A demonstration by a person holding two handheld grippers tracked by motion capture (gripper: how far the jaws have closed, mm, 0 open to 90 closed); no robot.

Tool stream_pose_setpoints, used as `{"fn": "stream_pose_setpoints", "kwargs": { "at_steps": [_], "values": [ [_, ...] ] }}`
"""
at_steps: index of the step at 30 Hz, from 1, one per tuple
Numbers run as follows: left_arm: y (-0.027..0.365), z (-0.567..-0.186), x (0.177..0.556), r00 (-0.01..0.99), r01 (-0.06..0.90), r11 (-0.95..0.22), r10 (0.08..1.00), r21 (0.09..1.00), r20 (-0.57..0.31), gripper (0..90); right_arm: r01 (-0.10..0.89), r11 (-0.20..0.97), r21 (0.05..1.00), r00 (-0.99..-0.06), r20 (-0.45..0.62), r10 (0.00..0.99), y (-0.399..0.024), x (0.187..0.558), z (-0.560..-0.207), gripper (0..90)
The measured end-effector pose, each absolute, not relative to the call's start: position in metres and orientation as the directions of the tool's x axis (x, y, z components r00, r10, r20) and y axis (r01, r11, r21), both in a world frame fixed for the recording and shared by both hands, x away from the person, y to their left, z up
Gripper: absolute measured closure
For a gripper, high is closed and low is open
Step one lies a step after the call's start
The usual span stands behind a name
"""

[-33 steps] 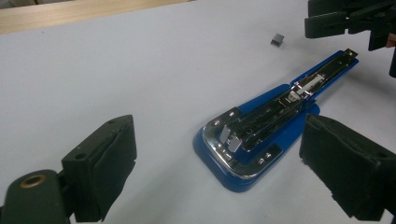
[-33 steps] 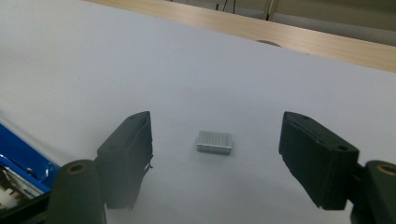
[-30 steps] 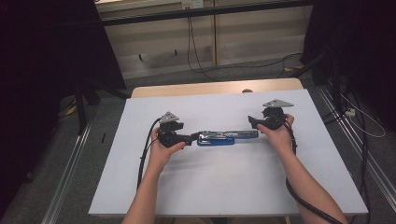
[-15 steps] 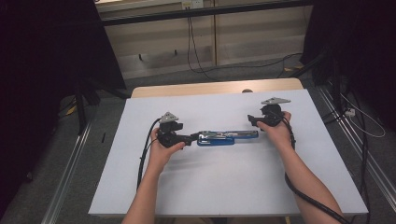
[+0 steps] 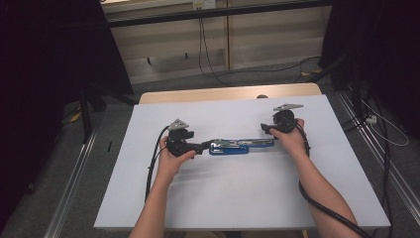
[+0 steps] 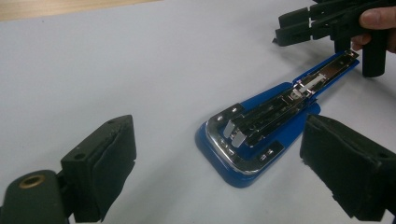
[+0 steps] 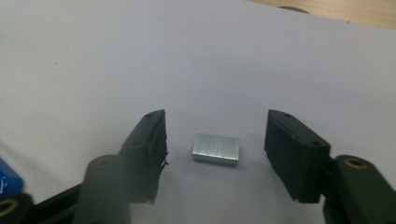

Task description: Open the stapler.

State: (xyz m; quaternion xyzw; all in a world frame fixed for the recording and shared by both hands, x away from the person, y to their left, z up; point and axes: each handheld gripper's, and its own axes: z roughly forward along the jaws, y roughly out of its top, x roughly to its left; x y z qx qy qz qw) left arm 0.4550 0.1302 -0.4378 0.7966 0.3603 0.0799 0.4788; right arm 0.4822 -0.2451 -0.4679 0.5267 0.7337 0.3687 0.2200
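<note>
The stapler lay opened flat on the white table, unloaded. The right gripper, its jaws just closing, straddled a staple block without touching it (pickup and loading remained). The left gripper stood released at the stapler's base. The staple channel's contents were hard to make out.

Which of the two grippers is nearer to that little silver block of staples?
The right gripper. The staple block lies on the white table between its open jaws, untouched. The left gripper sits at the blue stapler's far end.
</note>
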Motion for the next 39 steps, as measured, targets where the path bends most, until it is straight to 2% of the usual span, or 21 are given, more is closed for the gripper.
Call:
{"fn": "stream_pose_setpoints", "kwargs": {
  "at_steps": [8, 17, 20, 24, 27, 33, 39],
  "values": [
    [0.131, -0.438, 0.455, 0.73, 0.504, -0.283, 0.645, 0.816, -0.227, 10.9, 0.636, 0.177, 0.751, -0.358, 0.084, 0.93, -0.246, 0.479, -0.468, 50.1],
    [0.131, -0.438, 0.455, 0.729, 0.505, -0.283, 0.646, 0.815, -0.227, 10.9, 0.645, 0.202, 0.737, -0.412, 0.113, 0.904, -0.246, 0.469, -0.465, 63.4],
    [0.131, -0.438, 0.455, 0.728, 0.505, -0.284, 0.648, 0.815, -0.225, 10.8, 0.646, 0.21, 0.734, -0.425, 0.118, 0.897, -0.246, 0.466, -0.463, 65.4],
    [0.131, -0.438, 0.455, 0.727, 0.506, -0.28, 0.648, 0.816, -0.228, 10.9, 0.61, 0.242, 0.754, -0.438, 0.067, 0.896, -0.247, 0.466, -0.459, 60.0],
    [0.132, -0.439, 0.456, 0.728, 0.51, -0.282, 0.645, 0.813, -0.232, 10.9, 0.565, 0.318, 0.761, -0.484, -0.007, 0.875, -0.249, 0.472, -0.457, 54.6],
    [0.133, -0.439, 0.456, 0.726, 0.511, -0.281, 0.647, 0.812, -0.233, 10.9, 0.561, 0.363, 0.744, -0.527, -0.017, 0.85, -0.242, 0.483, -0.459, 50.4],
    [0.132, -0.439, 0.455, 0.728, 0.516, -0.289, 0.644, 0.806, -0.235, 10.8, 0.572, 0.387, 0.723, -0.556, -0.006, 0.831, -0.241, 0.488, -0.464, 51.6]
  ]
}}
